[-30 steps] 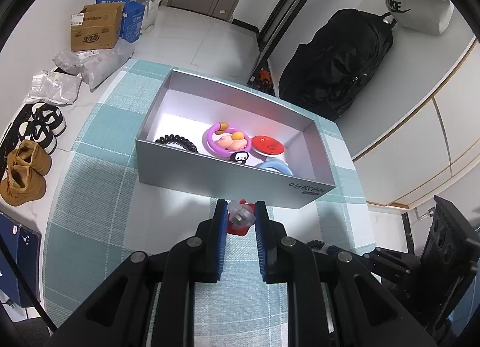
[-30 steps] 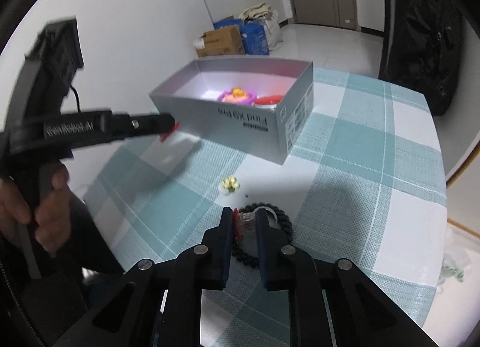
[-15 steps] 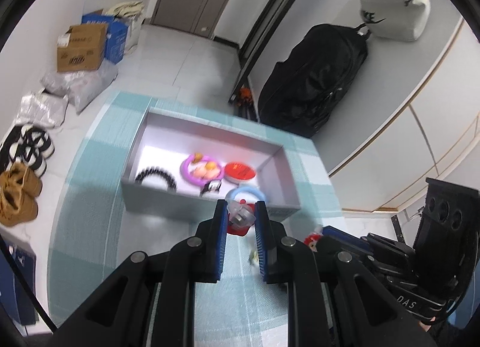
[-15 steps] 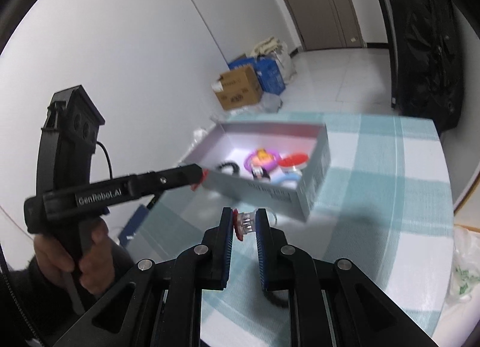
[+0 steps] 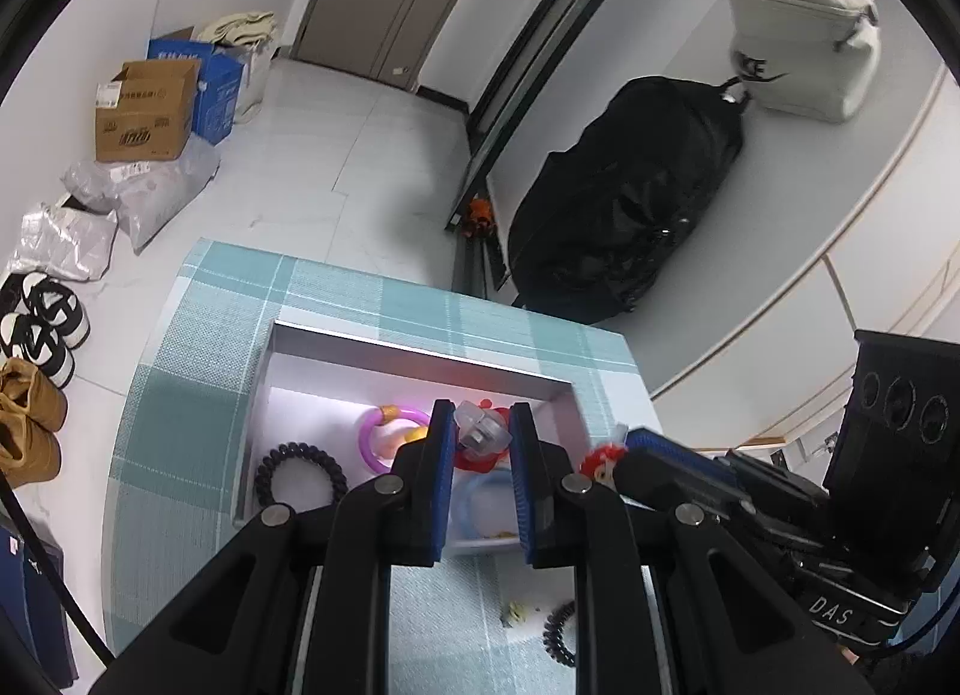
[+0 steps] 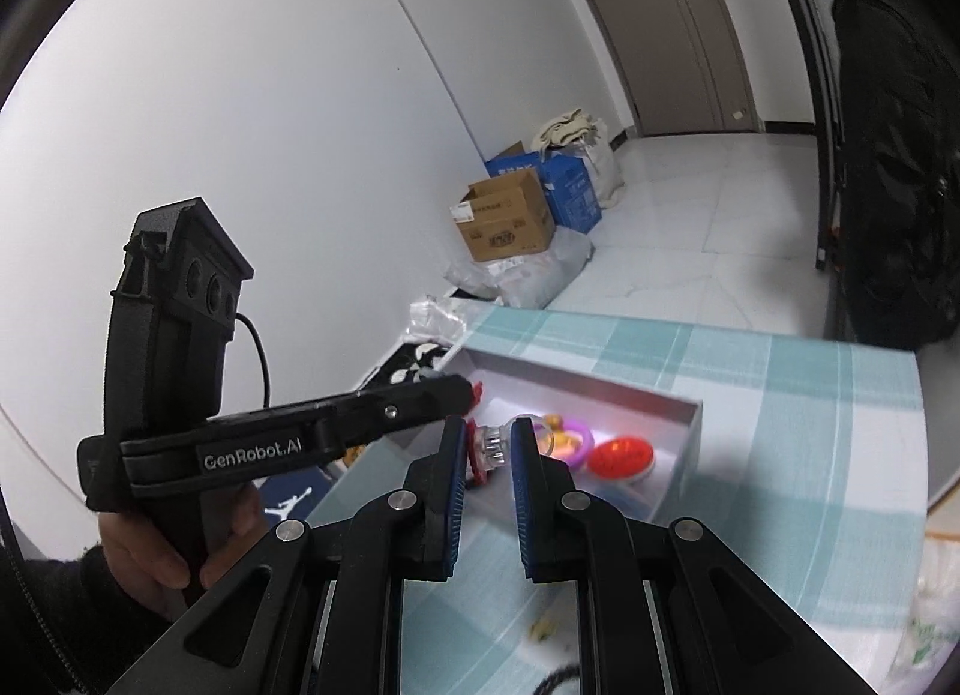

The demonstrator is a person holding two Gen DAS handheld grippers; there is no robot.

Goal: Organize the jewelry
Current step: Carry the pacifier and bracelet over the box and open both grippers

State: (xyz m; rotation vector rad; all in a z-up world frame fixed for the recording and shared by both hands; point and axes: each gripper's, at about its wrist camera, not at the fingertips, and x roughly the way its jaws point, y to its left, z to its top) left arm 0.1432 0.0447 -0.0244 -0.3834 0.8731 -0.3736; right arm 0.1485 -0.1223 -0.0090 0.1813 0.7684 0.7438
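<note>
Right wrist view: "GenRobot.AI" marks the left tool (image 6: 474, 392), both tools clamped on small clear-and-red trinkets (image 6: 491, 446).

Each wrist camera looks forward and down along its own tongs, both sharing the grey box (image 5: 414, 353) (image 6: 600, 389) just ahead.

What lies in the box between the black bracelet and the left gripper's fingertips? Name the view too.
A purple ring with orange charms, partly behind the left gripper, right of the black bracelet. The left wrist view shows it.
</note>
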